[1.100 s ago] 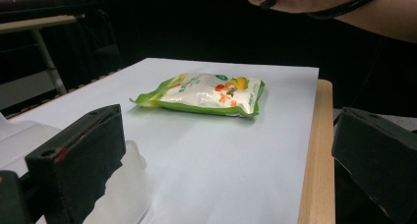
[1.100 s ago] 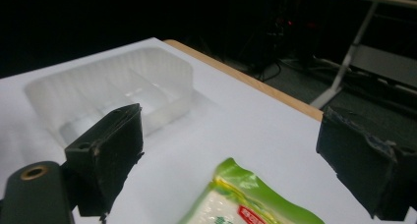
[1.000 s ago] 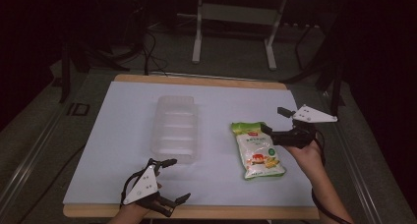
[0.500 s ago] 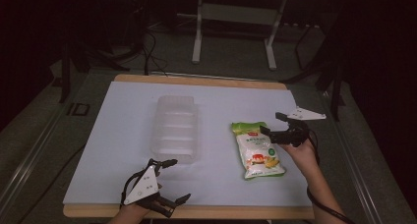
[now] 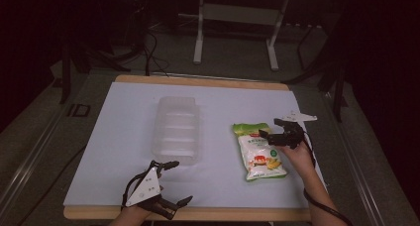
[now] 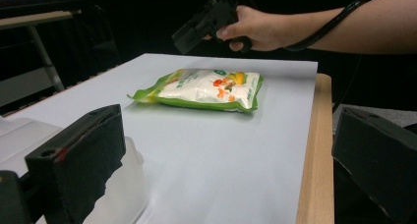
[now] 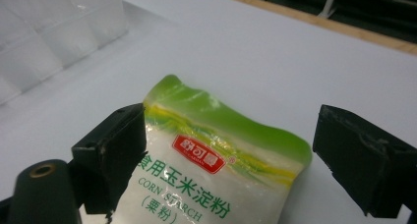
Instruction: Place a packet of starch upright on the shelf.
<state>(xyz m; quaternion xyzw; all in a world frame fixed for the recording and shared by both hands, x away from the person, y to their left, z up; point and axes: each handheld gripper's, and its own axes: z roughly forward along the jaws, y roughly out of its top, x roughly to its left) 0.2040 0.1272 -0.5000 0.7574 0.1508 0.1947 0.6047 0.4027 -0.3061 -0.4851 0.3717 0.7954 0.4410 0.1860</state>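
1. Right gripper [image 5: 271, 134] hovers over the top end of the corn starch bag [image 5: 259, 151], jaws spread wide, 1 on each side of the bag's green sealed edge, holding nothing.
2. The bag lies flat on the white table [image 5: 119, 137], right of centre, well apart from the clear plastic container [image 5: 178, 129].
3. Left gripper [image 5: 171, 184] sits at the near table edge, jaws wide open and empty, just beside the container's near end.
4. Risk: the bag looks soft and powder-filled, so a pinch on the thin seal alone could slip or let the bag sag and swing.
5. Risk: jaws closing too low could push into the table and skid the bag away.
6. Risk: clamping the body hard may burst the film.
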